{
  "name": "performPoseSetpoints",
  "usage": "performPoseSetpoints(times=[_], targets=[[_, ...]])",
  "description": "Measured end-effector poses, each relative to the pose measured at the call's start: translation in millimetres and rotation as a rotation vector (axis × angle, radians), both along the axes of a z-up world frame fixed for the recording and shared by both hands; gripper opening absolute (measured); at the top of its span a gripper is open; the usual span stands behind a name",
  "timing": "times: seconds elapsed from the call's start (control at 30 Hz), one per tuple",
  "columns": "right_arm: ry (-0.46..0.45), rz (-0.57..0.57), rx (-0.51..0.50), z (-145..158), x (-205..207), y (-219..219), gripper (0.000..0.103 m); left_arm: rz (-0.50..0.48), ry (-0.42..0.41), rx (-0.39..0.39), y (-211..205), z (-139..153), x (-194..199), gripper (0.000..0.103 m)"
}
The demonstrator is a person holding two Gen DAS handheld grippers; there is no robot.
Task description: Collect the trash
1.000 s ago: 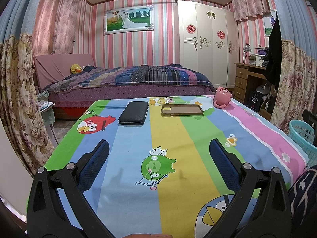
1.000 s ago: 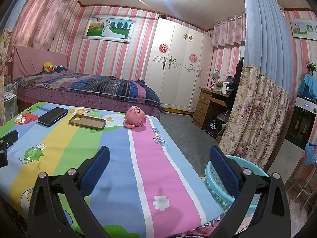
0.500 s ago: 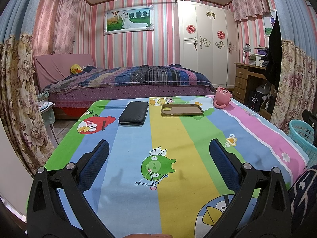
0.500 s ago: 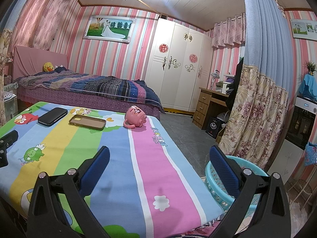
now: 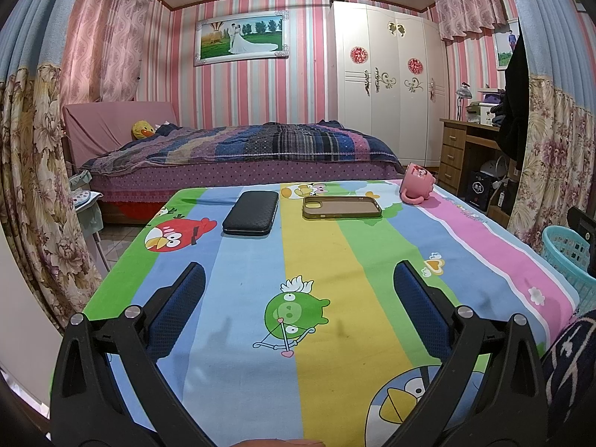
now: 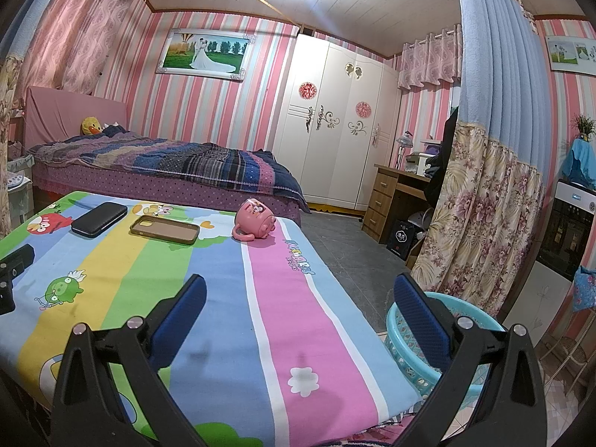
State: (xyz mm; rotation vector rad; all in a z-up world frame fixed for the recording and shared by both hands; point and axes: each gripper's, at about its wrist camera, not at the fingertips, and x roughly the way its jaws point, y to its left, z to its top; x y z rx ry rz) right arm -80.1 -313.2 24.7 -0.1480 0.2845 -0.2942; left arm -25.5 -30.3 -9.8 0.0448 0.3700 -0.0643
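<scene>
Nothing has changed across the last second: both views match the earlier frames, with neither gripper shifted and no item displaced. Judgement: the collection has not begun, or is paused between steps.

Left gripper (image 5: 298, 287): released, jaws spread wide, holding nothing, at the bottom of its frame above the cartoon-print tablecloth (image 5: 372, 253). Right gripper (image 6: 298, 290): likewise released and empty, at the bottom of its frame, over the cloth's pink stripe and table edge.

Items on the cloth, all in the upper middle of the left view and well apart from both grippers: a black case (image 5: 251, 213), a tan phone case (image 5: 342, 207) lying flat to its right, and a pink mug (image 5: 416, 184) tipped on its side at the far right corner. None touches another. No obvious scrap or wrapper is visible; these three are presumably the items to be cleared.

Receptacle: a turquoise plastic basket (image 6: 400, 326) stands on the floor just beside the table, lower right of the right view, partly hidden behind the right finger. Its contents cannot be seen.

Assessment: the mug lies nearest the right gripper's side and the basket, so it is the likely first pick.
</scene>
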Motion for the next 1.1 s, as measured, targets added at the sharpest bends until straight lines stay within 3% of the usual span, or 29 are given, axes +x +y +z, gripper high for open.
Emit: performPoseSetpoints(times=[1.1], targets=[[-0.001, -0.001, 0.001, -0.1, -0.2, 0.5, 0.098, 0.000, -0.002, 0.001, 0.0, 0.2, 0.5, 0.098]])
